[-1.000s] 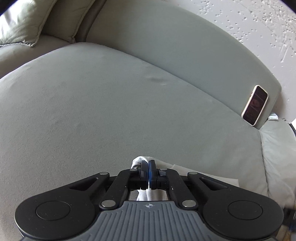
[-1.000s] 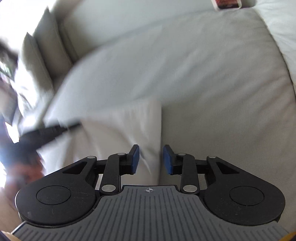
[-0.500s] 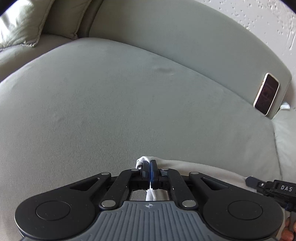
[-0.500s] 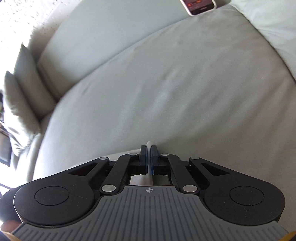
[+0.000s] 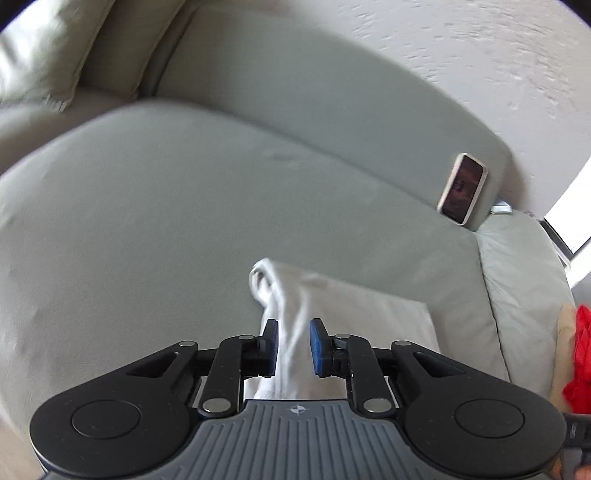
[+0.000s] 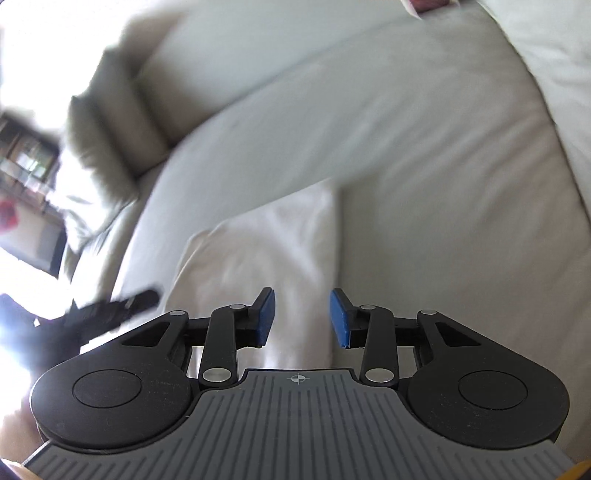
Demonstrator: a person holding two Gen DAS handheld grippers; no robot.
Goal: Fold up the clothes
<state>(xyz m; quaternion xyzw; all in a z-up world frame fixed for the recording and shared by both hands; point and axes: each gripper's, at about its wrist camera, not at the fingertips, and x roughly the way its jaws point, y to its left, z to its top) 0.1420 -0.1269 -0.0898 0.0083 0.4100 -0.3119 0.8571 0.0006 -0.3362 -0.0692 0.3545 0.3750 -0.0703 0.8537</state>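
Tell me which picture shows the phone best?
The left wrist view. There the whole phone leans against the sofa's backrest, dark screen facing us. The right wrist view catches only a cut-off corner at the top edge.

Premises: a home living room; a grey-green upholstered sofa [image 5: 184, 206] fills both views, loose cushions [image 5: 48, 55] at ten o'clock; a phone [image 5: 462, 188] leans on the backrest at two o'clock; textured wall [image 5: 424, 48] behind; shelving [image 6: 26, 158] at nine o'clock, blurred.

grey sofa cushion [image 5: 155, 206] bears folded white garment [image 5: 354, 306]
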